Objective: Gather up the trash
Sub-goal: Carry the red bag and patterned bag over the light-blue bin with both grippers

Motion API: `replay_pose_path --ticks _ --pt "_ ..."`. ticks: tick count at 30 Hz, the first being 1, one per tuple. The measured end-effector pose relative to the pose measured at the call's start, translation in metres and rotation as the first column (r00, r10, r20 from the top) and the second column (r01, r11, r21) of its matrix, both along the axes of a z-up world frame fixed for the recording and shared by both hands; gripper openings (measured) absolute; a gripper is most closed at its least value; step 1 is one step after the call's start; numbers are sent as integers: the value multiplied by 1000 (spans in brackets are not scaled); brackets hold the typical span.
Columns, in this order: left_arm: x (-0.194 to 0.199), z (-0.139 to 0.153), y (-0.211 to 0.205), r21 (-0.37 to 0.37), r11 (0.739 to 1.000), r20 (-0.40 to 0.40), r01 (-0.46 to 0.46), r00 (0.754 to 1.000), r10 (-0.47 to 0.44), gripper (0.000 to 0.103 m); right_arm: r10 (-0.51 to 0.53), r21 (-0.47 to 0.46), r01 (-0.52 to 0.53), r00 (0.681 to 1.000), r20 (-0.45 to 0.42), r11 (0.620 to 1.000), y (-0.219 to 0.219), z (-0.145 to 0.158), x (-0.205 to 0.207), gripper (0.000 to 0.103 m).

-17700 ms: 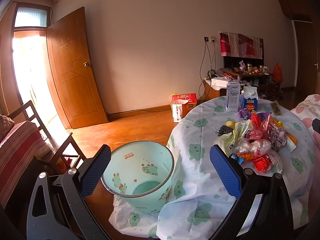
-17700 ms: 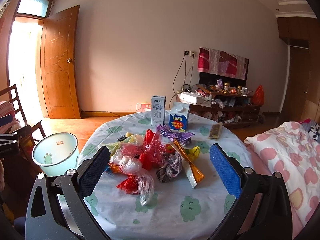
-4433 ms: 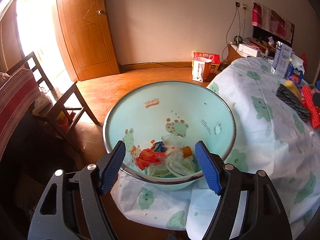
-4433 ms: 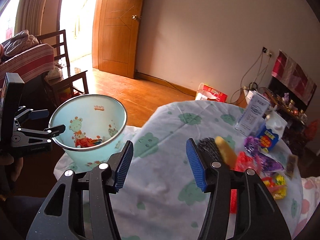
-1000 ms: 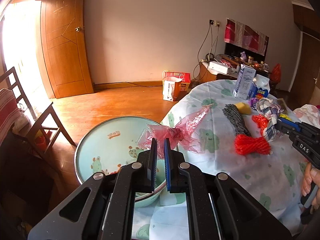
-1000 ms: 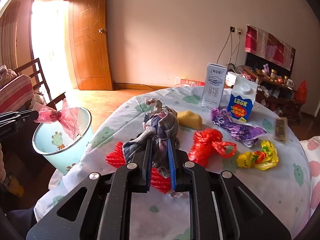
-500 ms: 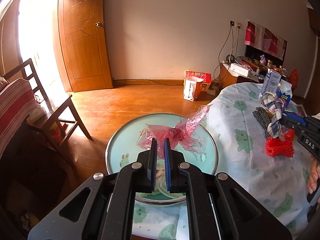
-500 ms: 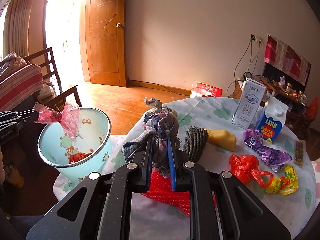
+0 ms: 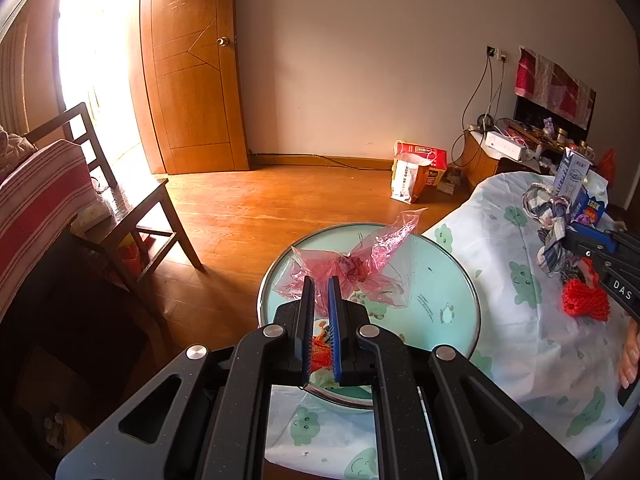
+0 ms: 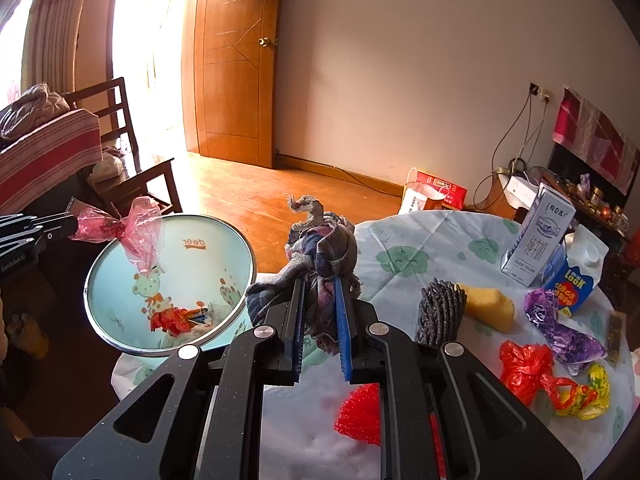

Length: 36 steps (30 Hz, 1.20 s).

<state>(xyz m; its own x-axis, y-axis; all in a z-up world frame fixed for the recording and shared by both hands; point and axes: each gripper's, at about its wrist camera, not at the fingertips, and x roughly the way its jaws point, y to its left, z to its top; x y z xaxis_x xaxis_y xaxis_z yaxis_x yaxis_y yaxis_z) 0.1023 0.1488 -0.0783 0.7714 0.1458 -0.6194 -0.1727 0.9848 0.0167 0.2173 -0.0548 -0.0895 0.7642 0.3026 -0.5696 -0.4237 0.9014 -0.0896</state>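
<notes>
Clearly both pieces of trash we carry are light and limp, so they will sag and flutter rather than hold shape, and a pinch at the bunched, knotted middle is the surest place to take them. The pink plastic wrapper (image 9: 352,268) is thin, crinkly film, slippery by our judgement, and likely to cling to the pads on release. Our left hand-held gripper (image 9: 320,294) has its jaws nearly together, nipping that wrapper at its gathered waist, with the loose ends fanning out directly above the mouth of the mint-green bin (image 9: 460,276). The bin stands on the floor, pressed against the draped edge of the worktop (image 10: 424,248), and already has red and white scraps at its bottom. Our right hand-held gripper (image 10: 319,300) is clamped on a soft checked rag (image 10: 320,248), wadded and frayed, with a slightly wider gap between the jaws because the cloth is bulkier. The rag hangs beside the bin, over the worktop's near edge, not yet above the bin's rim.
</notes>
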Motion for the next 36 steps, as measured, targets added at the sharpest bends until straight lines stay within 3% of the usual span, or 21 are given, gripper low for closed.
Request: replay_pose_path --ticks 36 --pt "2 -1 21 12 998 3 -65 998 65 7 100 -60 -101 995 -26 993 63 -10 18 15"
